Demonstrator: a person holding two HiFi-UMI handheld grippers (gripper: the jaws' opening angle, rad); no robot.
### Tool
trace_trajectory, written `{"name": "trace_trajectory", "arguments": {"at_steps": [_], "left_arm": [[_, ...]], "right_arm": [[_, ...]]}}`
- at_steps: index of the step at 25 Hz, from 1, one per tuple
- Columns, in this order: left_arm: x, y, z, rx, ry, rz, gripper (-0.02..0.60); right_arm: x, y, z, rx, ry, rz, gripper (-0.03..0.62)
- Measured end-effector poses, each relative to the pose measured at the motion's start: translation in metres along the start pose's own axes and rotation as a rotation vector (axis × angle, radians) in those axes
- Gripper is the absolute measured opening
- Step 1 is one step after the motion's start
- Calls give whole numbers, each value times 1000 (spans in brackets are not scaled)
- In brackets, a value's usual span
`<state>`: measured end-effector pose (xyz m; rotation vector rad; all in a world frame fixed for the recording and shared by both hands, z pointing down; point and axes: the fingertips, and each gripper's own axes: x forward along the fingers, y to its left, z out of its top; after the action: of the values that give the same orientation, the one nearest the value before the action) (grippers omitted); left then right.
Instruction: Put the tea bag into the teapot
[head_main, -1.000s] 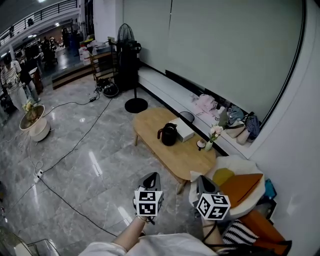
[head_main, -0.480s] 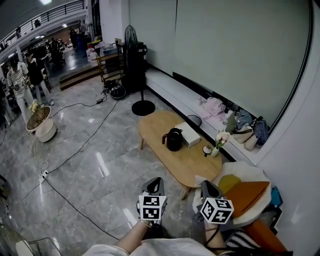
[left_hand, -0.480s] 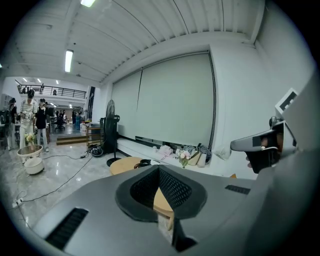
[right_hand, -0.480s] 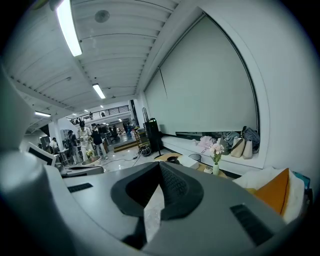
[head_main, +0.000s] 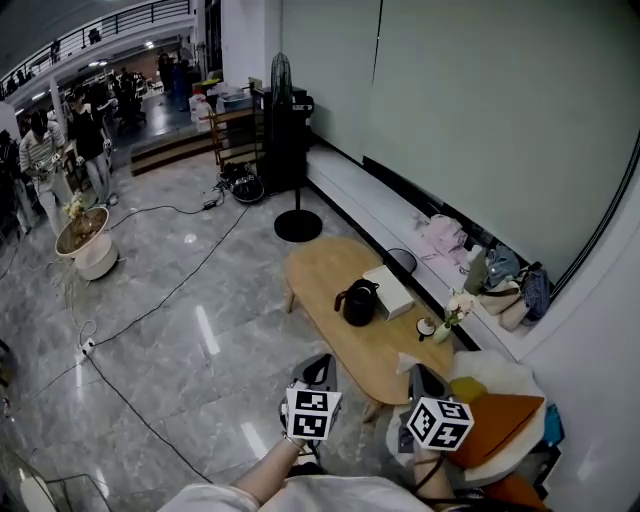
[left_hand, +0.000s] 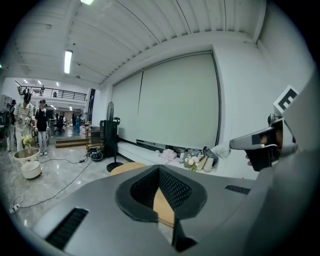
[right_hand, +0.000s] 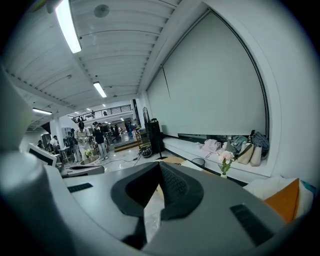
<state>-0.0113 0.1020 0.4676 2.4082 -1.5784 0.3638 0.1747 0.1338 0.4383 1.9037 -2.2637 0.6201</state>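
Head view alone, teapot (head_main: 360, 303) on wooden table (head_main: 322, 272)

Teapot (head_main: 360, 302) detail, cup (head_main: 427, 326) contents too small.

One left gripper (head_main: 318, 366) and one right gripper (head_main: 421, 376) are pointing toward one table (head_main: 322, 270) carrying one black teapot (head_main: 360, 304), one white box (head_main: 388, 290), one cup (head_main: 427, 327) and one flower vase (head_main: 443, 331); one pedestal fan (head_main: 298, 226) is standing beyond.
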Motion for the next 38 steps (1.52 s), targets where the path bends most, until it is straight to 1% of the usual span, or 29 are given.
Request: {"name": "trace_trajectory", "arguments": {"at_steps": [6,9,16,22,30,35,38], "left_arm": [[36,31,24,-7,-19,2,6],[54,47,29,-10,-14,2,6],[95,67,39,-5,-3,-22,6],[114,77,34,-8,23,-38,6],[128,76,7,-32,93,-50,6],[147,81,3,-31,115,-40,6],[165,86,8,-22,111,-33,6]], "right_arm": [[46,10,22,-20,2,4,34],[70,14,28,-15,7,10,34],[114,11,46,-7,1,-9,34],[130,9,44,7,18,-28,34],[140,-6,24,32,79,-58,34],[161,-14,22,46,94,-52,34],[181,-19,25,49,92,-40,34]]}}
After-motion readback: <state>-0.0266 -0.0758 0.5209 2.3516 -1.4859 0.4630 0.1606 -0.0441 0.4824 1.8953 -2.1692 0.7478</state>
